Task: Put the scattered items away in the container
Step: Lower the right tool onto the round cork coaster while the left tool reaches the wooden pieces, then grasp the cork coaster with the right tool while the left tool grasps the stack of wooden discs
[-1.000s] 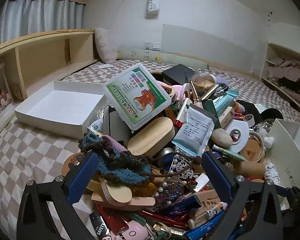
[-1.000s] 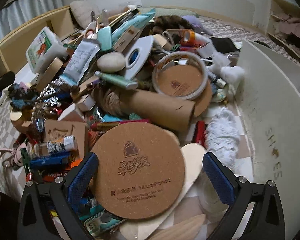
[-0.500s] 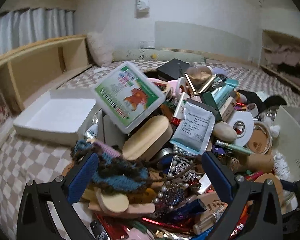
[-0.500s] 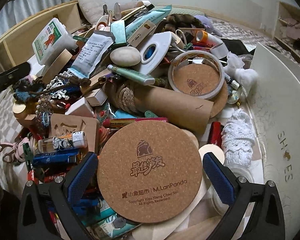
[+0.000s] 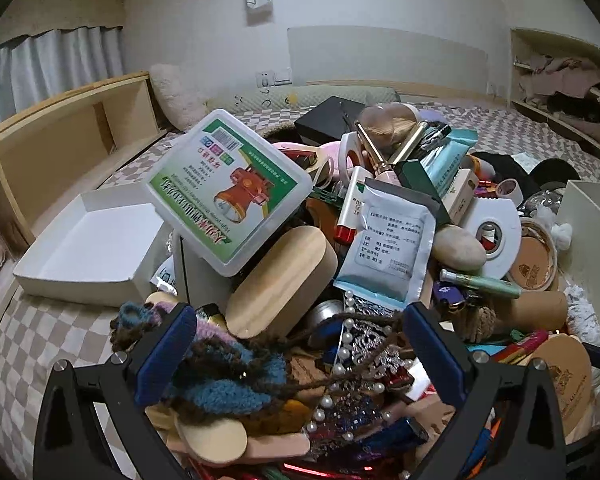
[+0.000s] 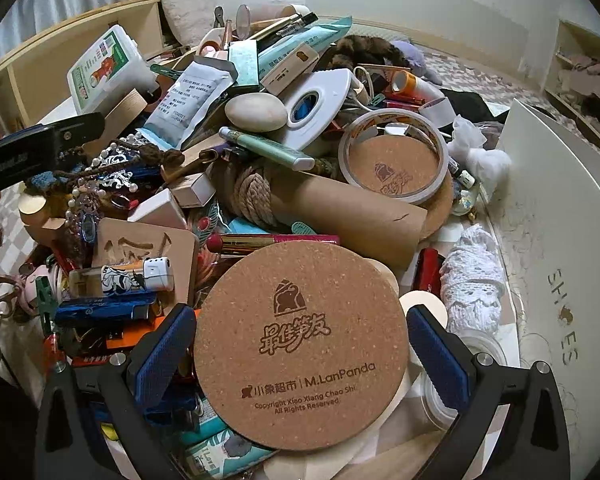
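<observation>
**Both grippers wide over the pile**

Your right gripper (image 6: pixel 300 354) stands apart around the near cork coaster (image 6: pixel 300 344), not clamping it. Your left gripper (image 5: pixel 300 354) is apart over the knitted yarn piece (image 5: pixel 224 376). The white box (image 5: pixel 80 280) sits far left on the bed.

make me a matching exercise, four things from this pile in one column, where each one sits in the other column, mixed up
1. cork coaster
2. tape ring
3. beige pebble
4. white tray

a. off to the pile's side, nothing in it
b. around a smaller cork disc
c. between the open right gripper fingers
d. beside the white tape dispenser

Pairs: 1-c, 2-b, 3-d, 4-a
</observation>
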